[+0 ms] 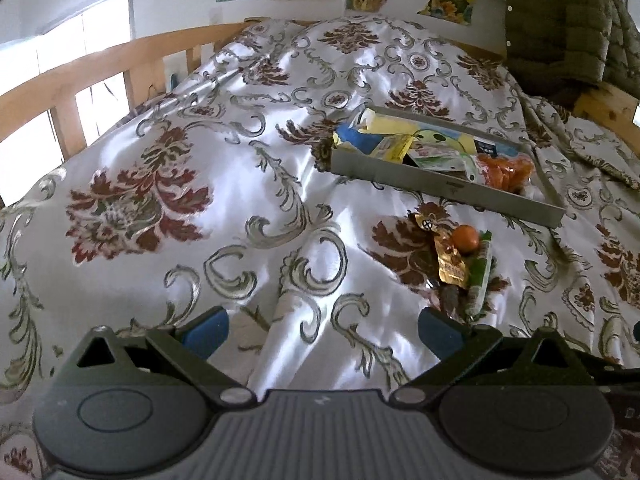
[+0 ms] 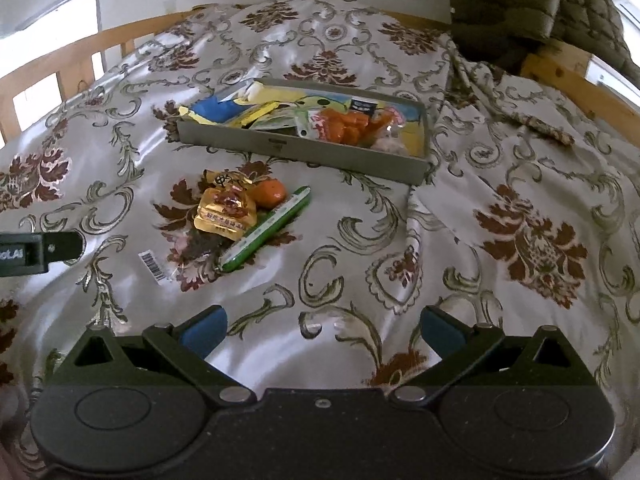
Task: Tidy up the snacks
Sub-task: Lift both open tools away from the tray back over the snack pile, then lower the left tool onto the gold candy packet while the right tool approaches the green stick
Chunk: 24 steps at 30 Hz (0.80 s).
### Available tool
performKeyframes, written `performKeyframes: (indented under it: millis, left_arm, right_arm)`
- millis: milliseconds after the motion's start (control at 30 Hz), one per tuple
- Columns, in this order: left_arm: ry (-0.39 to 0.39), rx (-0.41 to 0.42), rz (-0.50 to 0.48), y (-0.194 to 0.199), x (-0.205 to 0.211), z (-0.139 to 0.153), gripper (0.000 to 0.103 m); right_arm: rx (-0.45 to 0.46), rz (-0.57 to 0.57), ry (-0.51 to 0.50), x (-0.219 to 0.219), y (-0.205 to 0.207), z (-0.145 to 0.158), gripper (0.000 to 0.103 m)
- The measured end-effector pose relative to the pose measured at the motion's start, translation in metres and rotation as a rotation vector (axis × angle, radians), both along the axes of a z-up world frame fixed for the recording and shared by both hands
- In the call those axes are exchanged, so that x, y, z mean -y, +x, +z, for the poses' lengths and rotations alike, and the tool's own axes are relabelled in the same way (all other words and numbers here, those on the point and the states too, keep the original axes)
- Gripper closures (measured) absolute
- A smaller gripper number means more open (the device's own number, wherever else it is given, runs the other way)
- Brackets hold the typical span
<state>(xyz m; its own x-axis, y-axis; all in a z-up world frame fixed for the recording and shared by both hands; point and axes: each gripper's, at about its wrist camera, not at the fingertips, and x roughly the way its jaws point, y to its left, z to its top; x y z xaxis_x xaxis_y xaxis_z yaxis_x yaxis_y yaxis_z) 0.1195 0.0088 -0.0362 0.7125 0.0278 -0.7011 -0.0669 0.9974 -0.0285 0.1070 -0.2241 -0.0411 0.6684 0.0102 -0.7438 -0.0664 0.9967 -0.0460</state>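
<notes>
Both the left gripper (image 1: 322,334) and the right gripper (image 2: 322,330) are spread and empty; the loose snacks (image 2: 248,216) may slide on the slippery bedspread (image 2: 500,168) when pinched.

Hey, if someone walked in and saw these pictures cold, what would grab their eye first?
Probably the grey tray lying on the patterned bedspread, crammed with bright snack packets. Just in front of it a small loose heap lies on the cloth: a gold packet, an orange round sweet and a green stick pack. Both grippers' jaws stand open and empty.

A patterned satin bedspread (image 2: 460,240) covers a wooden-railed bed (image 1: 60,80).
</notes>
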Motion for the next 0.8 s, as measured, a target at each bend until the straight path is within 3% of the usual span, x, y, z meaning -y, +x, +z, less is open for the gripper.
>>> performKeyframes:
  millis: [200,433,800]
  left_arm:
    - [0.050,0.008,-0.022,0.012,0.007,-0.005,0.000]
    - [0.044,0.026,-0.031,0.023,0.006,-0.006,0.000]
    - [0.014,0.045,0.007,0.050,-0.001,-0.008,0.000]
  right_arm:
    - [0.021,0.050,-0.006,-0.002,0.020,-0.002,0.001]
    - [0.055,0.093,-0.014,-0.005,0.041,-0.008,0.001]
    - [0.098,0.190,-0.119,-0.017,0.065,-0.028,0.001]
